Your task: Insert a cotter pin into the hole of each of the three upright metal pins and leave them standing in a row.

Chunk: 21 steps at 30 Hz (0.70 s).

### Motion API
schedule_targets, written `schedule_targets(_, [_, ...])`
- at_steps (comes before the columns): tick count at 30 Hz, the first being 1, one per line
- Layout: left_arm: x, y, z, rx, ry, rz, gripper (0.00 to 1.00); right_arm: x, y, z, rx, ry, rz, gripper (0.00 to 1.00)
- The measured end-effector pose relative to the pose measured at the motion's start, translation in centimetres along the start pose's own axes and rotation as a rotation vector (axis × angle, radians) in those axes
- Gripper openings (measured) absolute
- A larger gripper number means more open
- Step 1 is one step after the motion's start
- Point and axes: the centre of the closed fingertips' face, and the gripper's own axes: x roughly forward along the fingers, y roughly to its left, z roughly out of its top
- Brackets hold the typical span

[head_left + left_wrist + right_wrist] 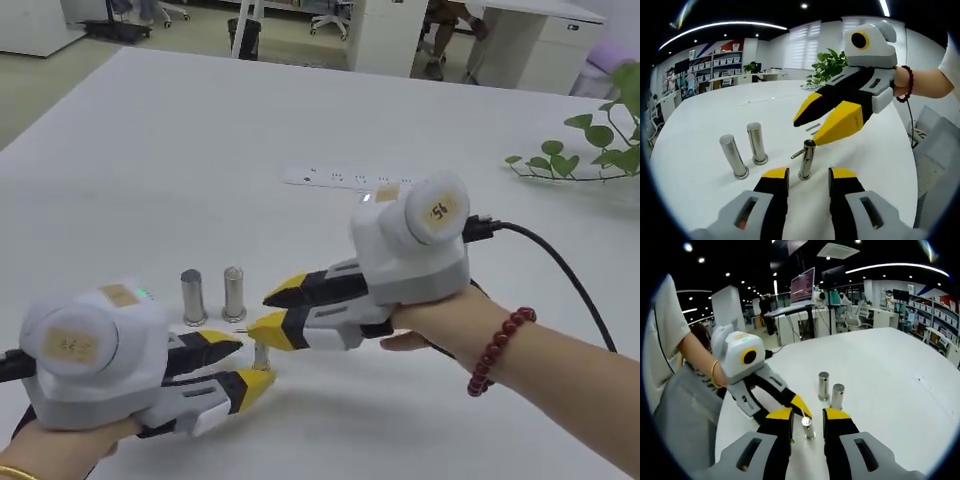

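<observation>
Room: the bench is bare white toward 11 o'clock up to its far edge; power strip at 12, plant at 2.
Writing: tan sticker on the right tool, digits too blurred to read.
Pins: end pin and middle pin upright, side by side; near pin upright at 5 o'clock from them, cotter pin through its top.
Left tool: jaws parted around near pin, not touching.
Right tool: jaws apart, empty, just above near pin.

Polished metal pins, matt table
</observation>
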Motion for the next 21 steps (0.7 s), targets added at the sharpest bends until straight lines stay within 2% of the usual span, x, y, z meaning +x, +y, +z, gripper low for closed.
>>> schedule_targets(5, [-0.6, -0.1, 0.4, -0.017, -0.024, 0.003, 0.35, 0.6, -1.3, 0.8, 0.008, -0.009, -0.043, 0.25])
schedule_targets(14, [-1.6, -0.2, 0.8, -0.031, -0.054, 0.014, 0.44, 2.7, -3.3, 1.0, 0.006, -0.001, -0.114, 0.25])
schedule_targets(16, [-1.8, -0.4, 1.0, -0.015, -0.060, 0.014, 0.47, 3.2, -3.8, 1.0, 0.011, 0.001, -0.126, 0.25])
schedule_targets(18, [-2.1, -0.4, 1.3, 0.036, -0.065, 0.021, 0.49, 3.6, -4.2, 0.8, 0.021, 0.003, -0.131, 0.25])
schedule_targets(21, [-2.3, -0.6, 1.6, 0.036, -0.076, 0.011, 0.52, 4.2, -4.4, 0.6, 0.043, 0.002, -0.128, 0.25])
